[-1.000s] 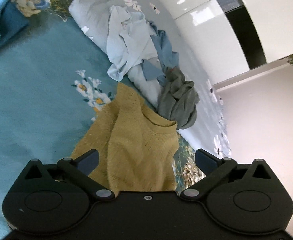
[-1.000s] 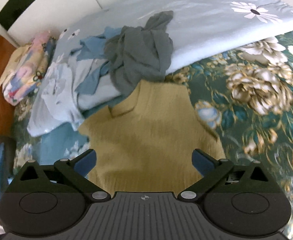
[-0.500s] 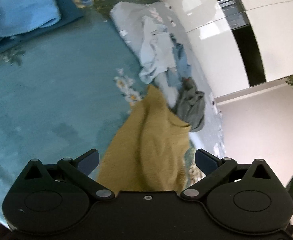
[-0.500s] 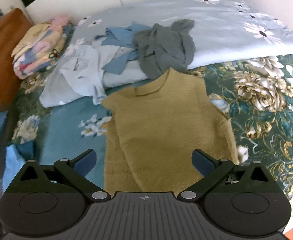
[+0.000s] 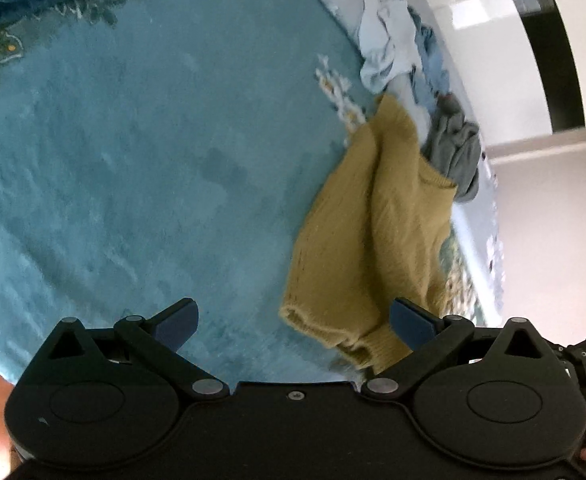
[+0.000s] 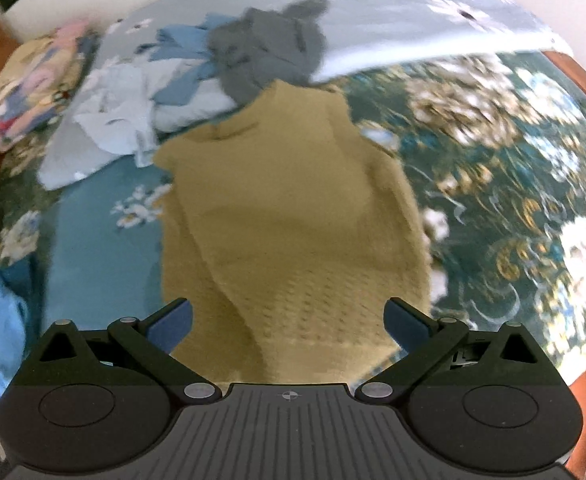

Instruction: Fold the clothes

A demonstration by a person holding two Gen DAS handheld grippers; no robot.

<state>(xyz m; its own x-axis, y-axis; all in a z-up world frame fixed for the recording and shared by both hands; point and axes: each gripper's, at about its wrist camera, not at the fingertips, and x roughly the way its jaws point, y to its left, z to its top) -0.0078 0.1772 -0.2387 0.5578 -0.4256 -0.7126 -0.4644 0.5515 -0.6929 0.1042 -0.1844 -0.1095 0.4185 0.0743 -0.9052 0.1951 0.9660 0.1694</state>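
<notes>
mustard knit sweater (image 6: pixel 285 208) lies on the teal floral bedspread (image 5: pixel 141 168), collar toward a heap of grey and blue clothes (image 6: pixel 269 52), sleeves folded inward over the body. left gripper (image 5: pixel 293 322) spread wide, holding nothing, a cuff just by its right finger. right gripper (image 6: pixel 289 320) equally wide and empty, over the hem. judgement: soft, light, stretchy, grippy knit; it will sag if pinched singly, so take the hem corners or shoulders. no readable labels or writing.
</notes>
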